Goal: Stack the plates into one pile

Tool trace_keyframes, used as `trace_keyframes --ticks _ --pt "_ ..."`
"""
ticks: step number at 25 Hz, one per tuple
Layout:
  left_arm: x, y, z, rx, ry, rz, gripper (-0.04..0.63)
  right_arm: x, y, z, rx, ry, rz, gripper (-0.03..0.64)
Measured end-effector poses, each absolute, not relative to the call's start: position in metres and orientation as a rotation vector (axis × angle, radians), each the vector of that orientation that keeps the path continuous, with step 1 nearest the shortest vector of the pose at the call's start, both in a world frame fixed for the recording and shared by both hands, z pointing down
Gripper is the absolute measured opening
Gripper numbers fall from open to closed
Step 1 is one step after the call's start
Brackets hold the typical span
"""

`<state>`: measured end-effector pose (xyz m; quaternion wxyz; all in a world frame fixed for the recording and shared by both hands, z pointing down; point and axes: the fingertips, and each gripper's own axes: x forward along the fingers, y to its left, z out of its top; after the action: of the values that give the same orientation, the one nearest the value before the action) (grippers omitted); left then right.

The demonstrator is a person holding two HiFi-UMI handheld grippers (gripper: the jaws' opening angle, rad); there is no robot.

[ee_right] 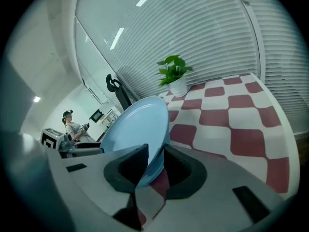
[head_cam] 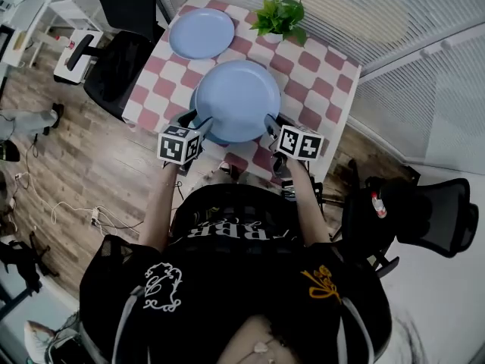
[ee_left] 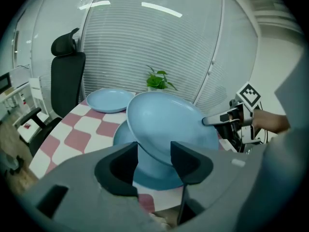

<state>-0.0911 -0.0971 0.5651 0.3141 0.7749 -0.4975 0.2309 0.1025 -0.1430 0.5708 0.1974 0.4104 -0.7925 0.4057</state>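
A large light-blue plate (head_cam: 239,97) hangs tilted over the near part of the checkered table (head_cam: 320,73), carried between both grippers. My left gripper (head_cam: 198,121) is shut on its left rim, and the rim fills the gap between the jaws (ee_left: 154,153). The right gripper (head_cam: 271,124) is shut on the opposite rim, its pads touching both faces of the thin edge (ee_right: 155,161). Under the lifted plate (ee_left: 166,122) a second blue plate (ee_left: 123,132) rests on the table. A third blue plate (head_cam: 201,32) lies at the far left corner.
A potted green plant (head_cam: 280,17) stands at the table's far edge, right of the third plate. A black office chair (head_cam: 121,59) is at the table's left, another (head_cam: 424,211) on the right. Cables (head_cam: 91,217) lie on the wooden floor.
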Motion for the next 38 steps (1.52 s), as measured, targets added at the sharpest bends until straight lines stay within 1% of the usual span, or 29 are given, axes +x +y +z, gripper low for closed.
trace_keyframes --ticks 9,19,22,24,27,33,38 --pt "-0.122 -0.068 0.601 1.926 -1.316 0.611 0.219 0.069 -0.125 0.607 1.062 -2.108 1.106 0.097" --pt "-0.128 -0.071 0.623 1.915 -1.294 0.641 0.219 0.061 -0.121 0.622 1.081 -2.067 1.09 0.098" --pt "-0.127 -0.074 0.624 1.914 -1.286 0.604 0.236 0.059 -0.12 0.621 1.093 -2.069 1.099 0.099" --pt "-0.126 -0.074 0.622 1.911 -1.269 0.55 0.237 0.057 -0.119 0.62 1.094 -2.075 1.108 0.128" --pt "-0.129 -0.072 0.62 1.916 -1.25 0.505 0.238 0.059 -0.12 0.616 1.14 -2.085 1.122 0.225" --pt "-0.149 -0.069 0.595 1.956 -1.277 0.409 0.238 0.069 -0.123 0.591 1.287 -2.135 1.132 0.224" --pt "-0.144 -0.068 0.563 2.064 -1.23 0.329 0.229 0.056 -0.12 0.552 1.323 -2.282 1.059 0.218"
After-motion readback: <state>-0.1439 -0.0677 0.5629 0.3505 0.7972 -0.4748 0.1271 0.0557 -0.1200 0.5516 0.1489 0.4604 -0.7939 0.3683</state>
